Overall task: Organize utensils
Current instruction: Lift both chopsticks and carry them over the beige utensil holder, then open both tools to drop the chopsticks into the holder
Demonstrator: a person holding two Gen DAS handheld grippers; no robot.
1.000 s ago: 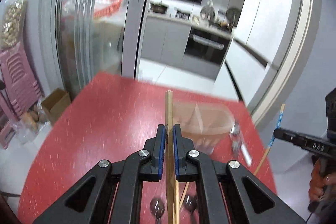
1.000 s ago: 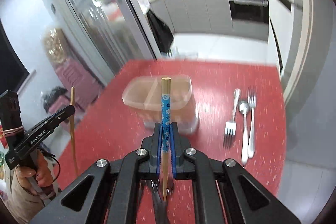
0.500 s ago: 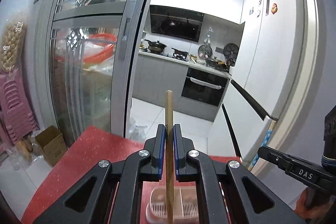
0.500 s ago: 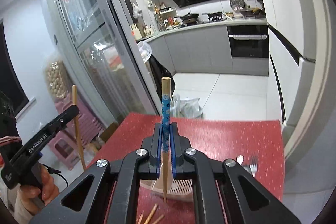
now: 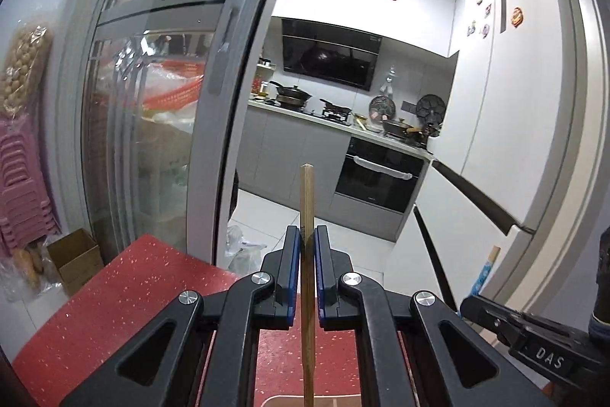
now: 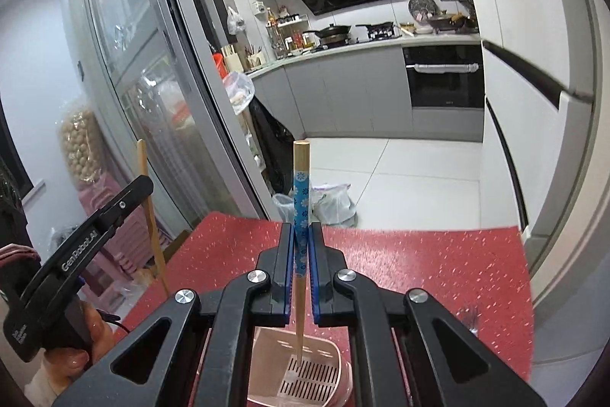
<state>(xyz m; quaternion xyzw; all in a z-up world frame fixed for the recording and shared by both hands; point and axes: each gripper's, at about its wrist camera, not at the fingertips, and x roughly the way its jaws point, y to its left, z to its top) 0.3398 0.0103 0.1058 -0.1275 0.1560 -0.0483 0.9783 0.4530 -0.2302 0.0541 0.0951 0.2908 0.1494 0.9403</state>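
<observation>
My left gripper (image 5: 306, 235) is shut on a plain wooden chopstick (image 5: 306, 201) that stands upright between its blue pads, top end above them. Its lower end runs down toward a pink holder rim (image 5: 316, 398) at the frame's bottom. My right gripper (image 6: 301, 231) is shut on a chopstick with a blue flowered band (image 6: 301, 193), also upright. Its lower tip hangs over or just inside the pink slotted utensil holder (image 6: 309, 365) on the red table (image 6: 419, 273). Each gripper shows in the other's view: the left gripper (image 6: 143, 178) and the right gripper (image 5: 467, 304).
Fork tines (image 6: 471, 317) lie on the table to the right of the holder. A glass sliding door (image 5: 152, 140) stands at the left, pink stools (image 5: 23, 185) and a cardboard box (image 5: 74, 254) beside it. The kitchen counter and oven (image 6: 442, 79) lie beyond the table's far edge.
Both views have tilted up from the tabletop to the kitchen. The holder has slid from ahead of the fingers to beneath them. Both chopsticks stay gripped upright.
</observation>
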